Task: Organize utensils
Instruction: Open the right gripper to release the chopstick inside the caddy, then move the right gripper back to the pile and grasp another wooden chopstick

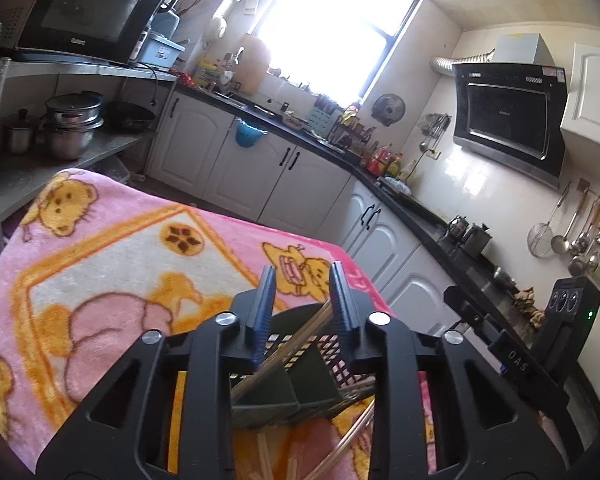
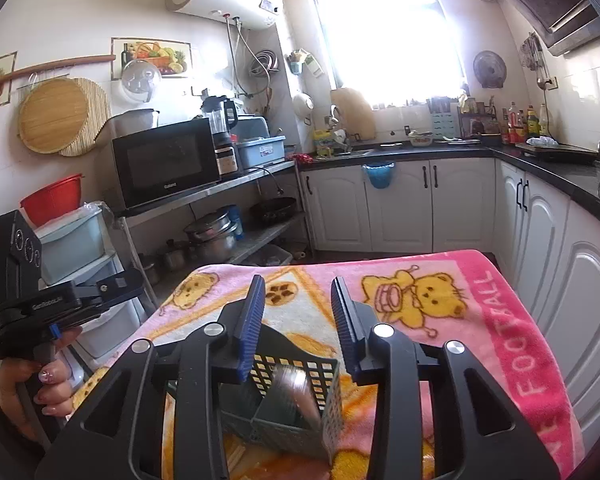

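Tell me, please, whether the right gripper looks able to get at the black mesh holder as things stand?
Probably yes. The right gripper hangs right above the holder with its fingers apart, and nothing sits between them and the holder's open top.

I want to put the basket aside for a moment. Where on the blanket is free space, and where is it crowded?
The pink blanket is bare beyond the black mesh basket, up to its far edge, and to the right toward the pink lettered border. It is crowded near the basket: chopsticks lean in it, loose sticks lie before it, and both grippers hover there.
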The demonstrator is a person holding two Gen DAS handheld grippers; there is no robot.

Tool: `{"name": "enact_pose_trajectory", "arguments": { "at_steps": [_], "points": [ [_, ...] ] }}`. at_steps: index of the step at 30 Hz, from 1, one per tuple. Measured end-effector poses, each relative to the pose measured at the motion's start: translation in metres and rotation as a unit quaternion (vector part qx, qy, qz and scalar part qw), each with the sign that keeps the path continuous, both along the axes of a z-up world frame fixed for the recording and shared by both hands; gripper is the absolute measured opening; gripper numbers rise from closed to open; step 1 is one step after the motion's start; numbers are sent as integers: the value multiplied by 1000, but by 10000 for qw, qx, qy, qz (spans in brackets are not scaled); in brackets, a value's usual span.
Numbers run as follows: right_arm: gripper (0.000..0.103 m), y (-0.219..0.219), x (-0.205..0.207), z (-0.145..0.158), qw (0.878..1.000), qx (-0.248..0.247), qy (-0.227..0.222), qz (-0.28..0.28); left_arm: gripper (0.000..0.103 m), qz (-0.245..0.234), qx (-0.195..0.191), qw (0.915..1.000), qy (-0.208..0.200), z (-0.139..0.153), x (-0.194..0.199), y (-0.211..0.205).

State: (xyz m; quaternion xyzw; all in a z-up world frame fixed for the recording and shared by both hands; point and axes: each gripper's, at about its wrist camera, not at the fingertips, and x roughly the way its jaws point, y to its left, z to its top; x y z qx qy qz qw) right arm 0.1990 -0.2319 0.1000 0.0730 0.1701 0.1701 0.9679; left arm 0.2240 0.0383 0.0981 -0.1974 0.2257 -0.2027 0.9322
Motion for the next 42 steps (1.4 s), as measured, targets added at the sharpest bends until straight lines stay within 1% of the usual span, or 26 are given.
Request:
{"name": "enact_pose_trajectory", "arguments": {
  "at_steps": [1,2,4,6,8,11,15,18,20,23,25,32,42],
  "points": [
    [38,-2,-1,-1,10000,9,24,-9,25,12,38,10000,21,-1,-1,0],
    [40,-3,-3,-2,10000,9,47,-10,30,37,70,10000,61,-3,-3,0],
    [41,-4,-6,-3,10000,0,73,-40,38,52,90,9999,134,-7,-6,1],
    [44,-5,-9,-4,9999,13,99,-45,40,60,120,9997,194,-11,-9,1],
    [45,-7,-12,-5,9999,11,122,-55,49,75,157,9996,221,-14,-13,1],
    [47,-8,-17,-5,9999,10,154,-64,58,87,151,9995,253,-17,-20,2],
    [50,-9,-27,-8,9998,2,208,-55,66,94,122,9993,331,-23,-26,3],
    [52,-8,-35,-11,9997,-34,232,-45,74,107,116,9992,365,-27,-31,2],
    [53,-9,-41,-14,9997,-65,243,-44,82,151,144,9991,370,-29,-34,3],
    [55,-11,-48,-19,9995,-64,301,-51,89,195,167,9991,351,-31,-40,4],
    [55,-13,-53,-21,9994,-48,342,-46,92,200,184,9990,346,-31,-45,3],
    [55,-15,-67,-31,9988,-57,481,-12,92,258,205,9988,369,-36,-56,6],
    [55,-11,-80,-52,9967,-172,782,108,92,308,202,9969,695,-60,-66,11]
  ]
}}
